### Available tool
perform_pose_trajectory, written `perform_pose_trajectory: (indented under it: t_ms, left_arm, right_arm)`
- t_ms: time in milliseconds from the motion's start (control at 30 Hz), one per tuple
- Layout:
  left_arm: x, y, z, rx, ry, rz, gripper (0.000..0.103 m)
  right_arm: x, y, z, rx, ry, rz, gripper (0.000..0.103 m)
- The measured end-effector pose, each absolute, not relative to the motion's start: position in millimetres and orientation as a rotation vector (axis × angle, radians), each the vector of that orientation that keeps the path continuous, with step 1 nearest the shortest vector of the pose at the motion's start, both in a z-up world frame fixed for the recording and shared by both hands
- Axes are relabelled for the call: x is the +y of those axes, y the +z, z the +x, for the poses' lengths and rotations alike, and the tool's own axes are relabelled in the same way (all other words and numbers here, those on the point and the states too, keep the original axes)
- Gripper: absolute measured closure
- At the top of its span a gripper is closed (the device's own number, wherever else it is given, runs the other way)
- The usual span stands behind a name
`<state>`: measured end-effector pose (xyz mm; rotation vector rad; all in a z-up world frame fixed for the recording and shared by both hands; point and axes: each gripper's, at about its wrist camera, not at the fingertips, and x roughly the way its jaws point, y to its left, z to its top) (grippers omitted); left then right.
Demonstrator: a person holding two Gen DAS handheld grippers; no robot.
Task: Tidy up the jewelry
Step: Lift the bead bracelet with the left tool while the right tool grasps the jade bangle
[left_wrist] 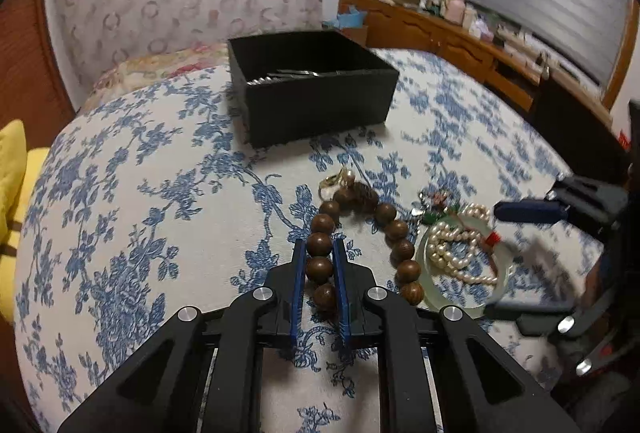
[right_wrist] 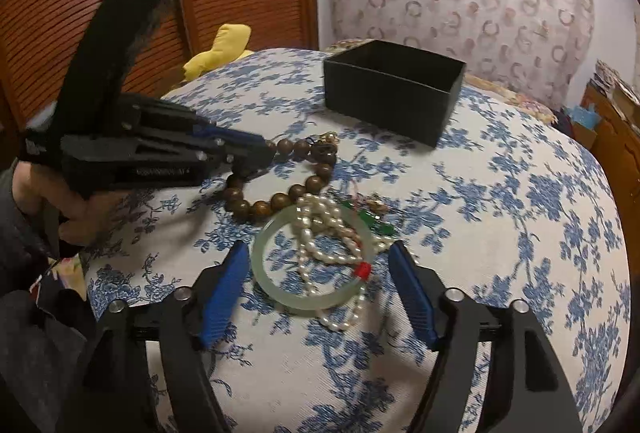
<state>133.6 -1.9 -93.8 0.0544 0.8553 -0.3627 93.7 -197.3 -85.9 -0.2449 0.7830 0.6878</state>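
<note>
Now wooden bead bracelet (left_wrist: 320, 257) between left jaws

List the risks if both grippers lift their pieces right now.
1. The left gripper is shut on the wooden bead bracelet, whose far side lies against the jade bangle; lifting may drag the pile.
2. The pearl strand lies across the bangle, so the open right gripper could pull both up together, missing the black box.
</note>
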Motion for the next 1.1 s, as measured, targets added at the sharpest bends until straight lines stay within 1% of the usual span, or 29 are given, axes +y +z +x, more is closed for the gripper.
perform_pose_trajectory:
  t_ms: [100,333,567,633,667,867,1100]
  left_arm:
    - [6.6,-87.2,127.2,0.829,-0.347,0.027,0.091]
    - [16.5,-76.5,118.1,0.790,-0.335,-0.005,0.091]
    - [17.6,-78.2,118.8,0.789,-0.331,-0.021,0.091]
    - [18.6,-78.0,118.2,0.786,-0.333,-0.024,0.091]
    - [18.6,-77.5,118.1,0.785,-0.334,-0.025,0.091]
    - [19.2,-71.4,112.9,0.766,-0.341,-0.031,0.091]
    - [16.7,-53.8,107.7,0.715,-0.351,-0.037,0.091]
  right_arm:
    - [-190.0,-87.5,95.7,0.792,0.692,-0.272,0.023]
    - [-180.8,-92.3,103.2,0.823,0.688,-0.314,0.023]
    - [-169.8,-97.1,103.8,0.828,0.676,-0.384,0.023]
    - [-169.0,-96.7,103.7,0.828,0.670,-0.385,0.023]
    - [-169.0,-96.0,102.4,0.824,0.671,-0.384,0.028]
    - [-176.1,-91.1,103.0,0.805,0.676,-0.359,0.028]
    - [-190.5,-67.6,100.1,0.738,0.681,-0.308,0.028]
